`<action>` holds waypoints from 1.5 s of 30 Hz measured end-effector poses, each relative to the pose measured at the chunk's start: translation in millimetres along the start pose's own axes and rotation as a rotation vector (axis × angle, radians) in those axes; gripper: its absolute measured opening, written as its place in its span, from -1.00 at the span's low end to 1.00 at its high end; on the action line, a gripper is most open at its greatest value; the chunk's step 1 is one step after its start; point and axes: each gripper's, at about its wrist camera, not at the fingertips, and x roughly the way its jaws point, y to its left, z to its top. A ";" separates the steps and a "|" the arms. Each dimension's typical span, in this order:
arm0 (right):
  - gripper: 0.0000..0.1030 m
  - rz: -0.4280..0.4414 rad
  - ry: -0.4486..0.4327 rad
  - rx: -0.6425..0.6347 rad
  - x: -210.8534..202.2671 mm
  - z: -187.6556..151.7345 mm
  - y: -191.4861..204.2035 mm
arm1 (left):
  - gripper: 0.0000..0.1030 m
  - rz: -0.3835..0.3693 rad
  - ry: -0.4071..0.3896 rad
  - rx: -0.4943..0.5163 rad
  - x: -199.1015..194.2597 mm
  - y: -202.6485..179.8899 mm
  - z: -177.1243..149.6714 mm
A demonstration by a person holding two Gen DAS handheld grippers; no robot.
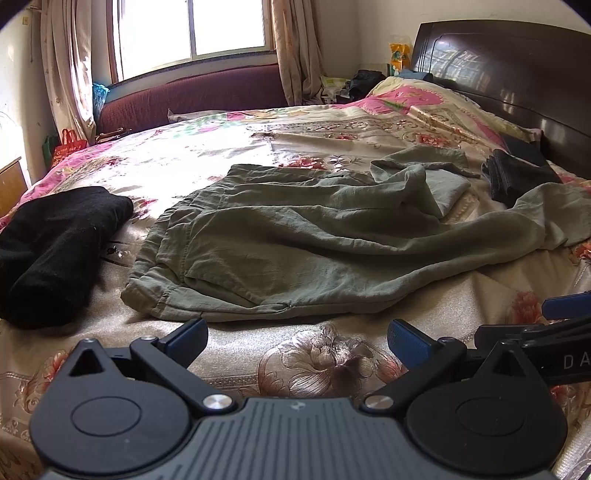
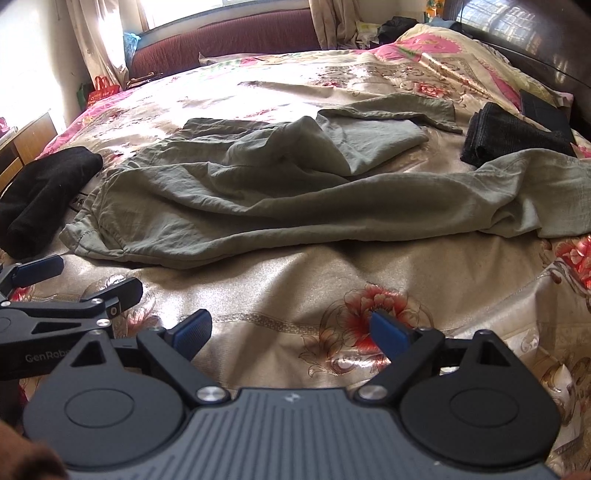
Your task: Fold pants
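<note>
Left wrist view: window [image 1: 192,33] and curtains [image 1: 66,66] at upper left and centre of frame, dark headboard [image 1: 517,74] at upper right; window glass mostly cut off at the top edge of the right wrist view. Right wrist view: wooden cabinet [image 2: 26,144] at left edge, shown more fully than in the left view.

Olive-green pants [image 1: 280,236] [image 2: 258,199] spread unfolded and rumpled across mid-frame on floral bedspread [image 1: 295,358] [image 2: 295,280]; waistband toward lower left, one leg trailing to right edge, other leg bunched toward upper right. Black garment [image 1: 55,247] [image 2: 44,188] at left, just beside waistband. Dark folded cloth [image 1: 517,177] [image 2: 509,140] at right, near the trailing leg.

Left tool [image 1: 297,338] low in frame, level over bedspread, blue pads spread wide, nothing between them, short of the pants' near edge. Same tool seen at lower left of the right view [image 2: 74,284], jaws apart.

Right tool [image 2: 291,328] likewise low and level, pads wide apart, empty, clear of the pants; visible at right edge of the left view [image 1: 554,317], beside the left tool.
</note>
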 end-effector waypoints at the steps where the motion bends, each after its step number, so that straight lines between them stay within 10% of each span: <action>1: 0.79 -0.004 0.001 0.002 0.4 0.0 -0.3 | 1.00 -0.001 -0.001 0.000 -0.1 0.2 0.0; 45: 0.70 0.034 -0.022 -0.097 5.0 6.2 18.5 | 1.00 0.036 -0.022 0.001 0.1 13.0 2.7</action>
